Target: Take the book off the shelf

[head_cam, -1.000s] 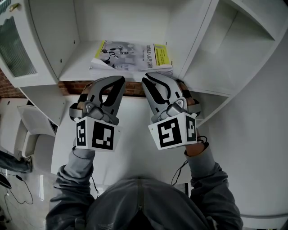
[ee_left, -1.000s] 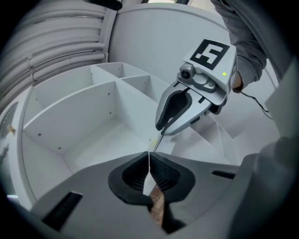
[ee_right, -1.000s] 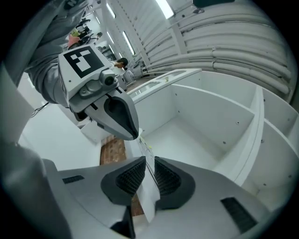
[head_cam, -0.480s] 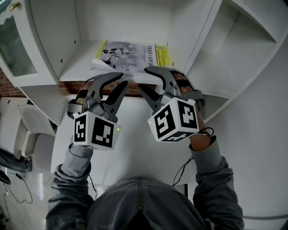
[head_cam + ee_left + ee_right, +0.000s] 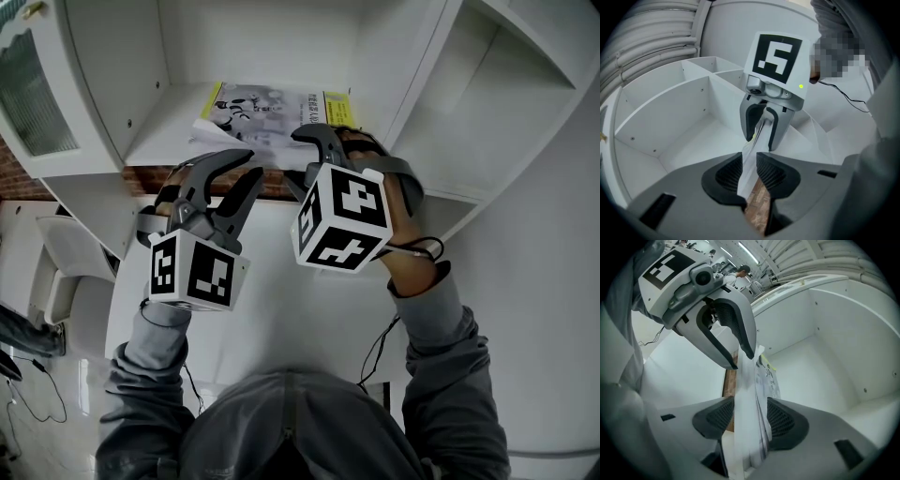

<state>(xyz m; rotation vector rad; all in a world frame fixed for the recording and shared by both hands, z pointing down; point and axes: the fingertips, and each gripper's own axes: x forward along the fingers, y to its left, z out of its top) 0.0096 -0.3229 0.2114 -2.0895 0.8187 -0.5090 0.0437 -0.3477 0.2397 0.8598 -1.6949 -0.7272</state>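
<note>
A thin book point(image 5: 272, 114) with a white and yellow cover lies flat on the white shelf point(image 5: 159, 145), its front edge at the shelf's lip. My left gripper point(image 5: 251, 164) stands level at that edge. Its jaws have just opened partway, and the book point(image 5: 749, 161) shows edge-on in the gap. My right gripper point(image 5: 302, 161) is rolled and tilted down at the book's right front part. Its jaws have just been opening wider and straddle the pages point(image 5: 750, 427) without clamping them. Each gripper view shows the other gripper, the right gripper point(image 5: 761, 138) and the left gripper point(image 5: 740, 361), at the same edge.
White side walls close the compartment left and right. Another open compartment point(image 5: 487, 122) lies to the right. A glass cabinet door point(image 5: 33, 94) hangs at far left. A brick strip point(image 5: 141, 178) runs under the shelf, above a white table point(image 5: 281, 309). A cable point(image 5: 380, 352) trails from my right wrist.
Both grippers' jaws went from shut to open. The right gripper rolled, so its marker cube now faces up, and it moved onto the book's edge. The left gripper stayed put.
</note>
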